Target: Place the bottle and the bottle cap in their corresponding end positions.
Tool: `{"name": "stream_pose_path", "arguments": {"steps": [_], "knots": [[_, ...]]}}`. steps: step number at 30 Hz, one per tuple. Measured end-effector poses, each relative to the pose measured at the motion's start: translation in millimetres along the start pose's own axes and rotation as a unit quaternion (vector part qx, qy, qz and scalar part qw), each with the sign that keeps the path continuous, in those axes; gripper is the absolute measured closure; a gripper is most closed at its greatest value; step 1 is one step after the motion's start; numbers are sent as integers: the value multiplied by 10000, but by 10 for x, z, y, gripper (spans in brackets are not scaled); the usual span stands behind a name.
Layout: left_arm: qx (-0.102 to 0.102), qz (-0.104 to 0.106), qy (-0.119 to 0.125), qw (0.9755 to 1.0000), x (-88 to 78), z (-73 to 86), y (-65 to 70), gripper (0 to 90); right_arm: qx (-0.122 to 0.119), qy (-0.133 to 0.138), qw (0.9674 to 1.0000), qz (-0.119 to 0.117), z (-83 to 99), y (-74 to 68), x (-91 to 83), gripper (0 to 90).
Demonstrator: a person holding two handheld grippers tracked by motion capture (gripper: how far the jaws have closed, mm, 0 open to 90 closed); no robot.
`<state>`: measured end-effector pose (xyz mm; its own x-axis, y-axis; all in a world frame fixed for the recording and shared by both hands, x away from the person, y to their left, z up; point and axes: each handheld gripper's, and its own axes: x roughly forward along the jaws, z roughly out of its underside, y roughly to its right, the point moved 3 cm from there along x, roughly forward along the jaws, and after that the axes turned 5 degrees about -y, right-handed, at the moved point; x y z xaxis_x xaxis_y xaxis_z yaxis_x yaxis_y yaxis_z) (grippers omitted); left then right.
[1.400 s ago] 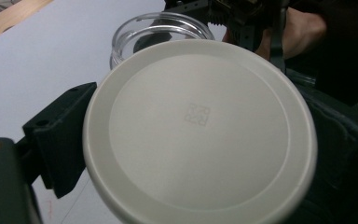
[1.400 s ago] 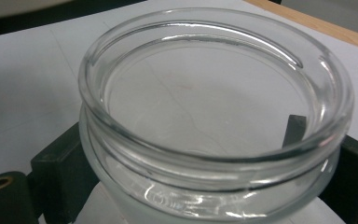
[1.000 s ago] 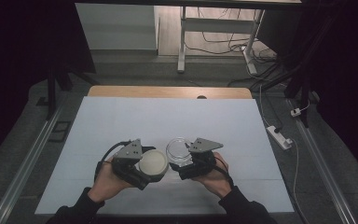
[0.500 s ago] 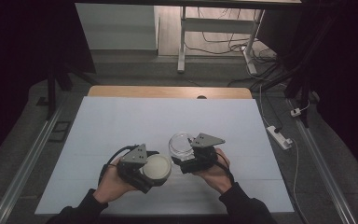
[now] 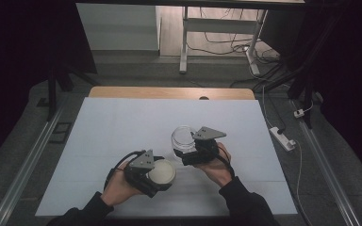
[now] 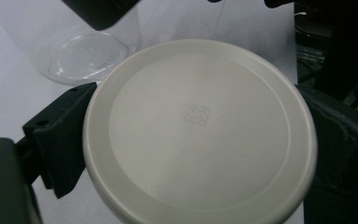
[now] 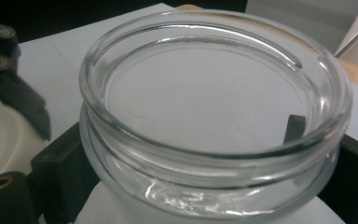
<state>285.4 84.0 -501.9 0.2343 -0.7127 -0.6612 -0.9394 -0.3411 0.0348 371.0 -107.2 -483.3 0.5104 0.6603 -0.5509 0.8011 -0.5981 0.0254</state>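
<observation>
Counter [image 5: 122,122], white-covered with a strip of bare wood along the far edge, takes up the middle of the room; dark floor and cables behind it.

Person's two forearms in dark sleeves come in at the near edge, one tool in each hand.

Right gripper [image 5: 185,155] sits right of centre, fingers clamped on either side of a clear glass jar [image 5: 183,137]. In the right gripper view the jar [image 7: 214,116] stands mouth up and open, thick rim, a black finger [image 7: 60,172] pressed to each side below the neck.

Left gripper [image 5: 162,176] lies nearer the front edge, just left of the jar, apart from it. Its fingers [image 6: 58,140] are closed on the edge of a round cream lid [image 6: 200,130], flat face up, small square mark at the centre. From above, the lid [image 5: 161,172] is held just beside the jar, not on it.
</observation>
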Motion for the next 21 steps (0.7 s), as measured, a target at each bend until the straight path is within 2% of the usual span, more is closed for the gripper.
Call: {"name": "stream_pose_path", "arguments": {"steps": [9,11,16,21], "knots": [[-49,86,-88,9999,183,15,-6,77,68,5,9999,97,-79,92,146,69],[22,78,-148,9999,219,17,-4,77,82,7,9999,94,-93,110,180,69],[-3,90,-174,9998,311,17,-11,77,106,1,9998,166,-115,168,253,69],[109,38,-292,9995,414,18,-43,77,158,2,9997,207,-137,229,332,69]]}}
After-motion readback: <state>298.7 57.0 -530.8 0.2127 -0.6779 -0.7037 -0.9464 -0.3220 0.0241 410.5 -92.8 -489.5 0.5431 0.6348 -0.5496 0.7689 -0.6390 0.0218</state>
